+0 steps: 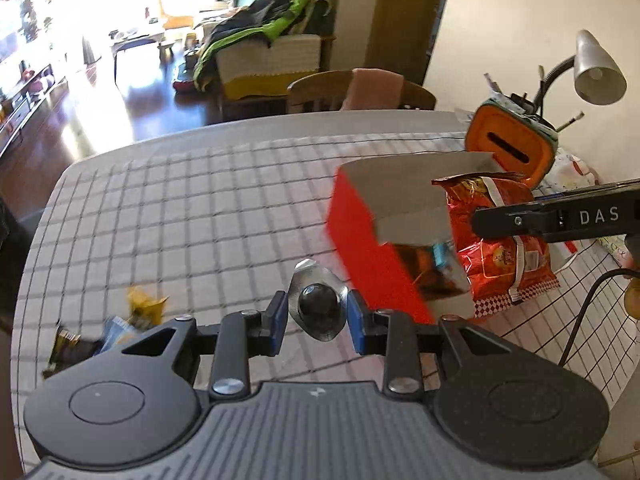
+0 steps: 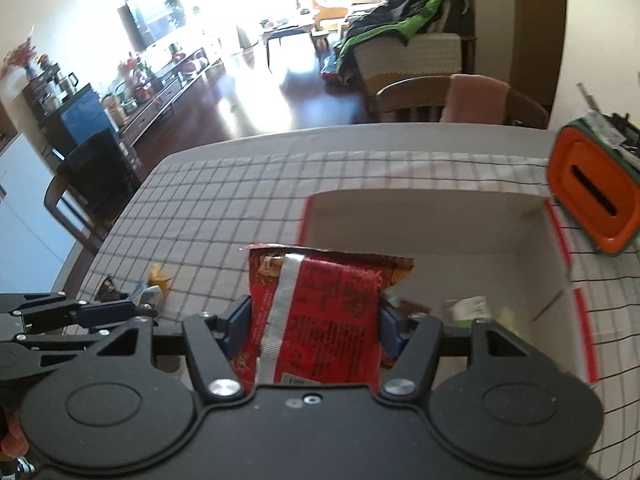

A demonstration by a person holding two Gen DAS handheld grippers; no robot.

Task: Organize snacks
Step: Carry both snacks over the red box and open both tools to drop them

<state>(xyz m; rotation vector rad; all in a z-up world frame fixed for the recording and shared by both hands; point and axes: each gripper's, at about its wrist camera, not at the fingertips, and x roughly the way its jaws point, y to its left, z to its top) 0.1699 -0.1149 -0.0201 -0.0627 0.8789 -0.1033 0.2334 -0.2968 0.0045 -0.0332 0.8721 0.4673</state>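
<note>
While the left claw [image 1: 317,314] clamps a small silver-foil snack with a dark round centre [image 1: 318,307] at lower centre, the red open cardboard box [image 1: 360,236] sits right of it on the checked desk [image 1: 180,208]. From the right wrist, the right claw [image 2: 316,322] grips a red crinkly snack bag [image 2: 320,316] at centre; it should clear the box's near wall before release.

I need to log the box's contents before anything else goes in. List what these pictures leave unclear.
- Red box contents: right wrist view, the red snack bag in the right gripper covers part; the rest is blurred.
- Bag's print: too blurred to read.
- Loose wrappers: left wrist view, blurred, partly behind the left gripper, which holds a silver packet.
</note>
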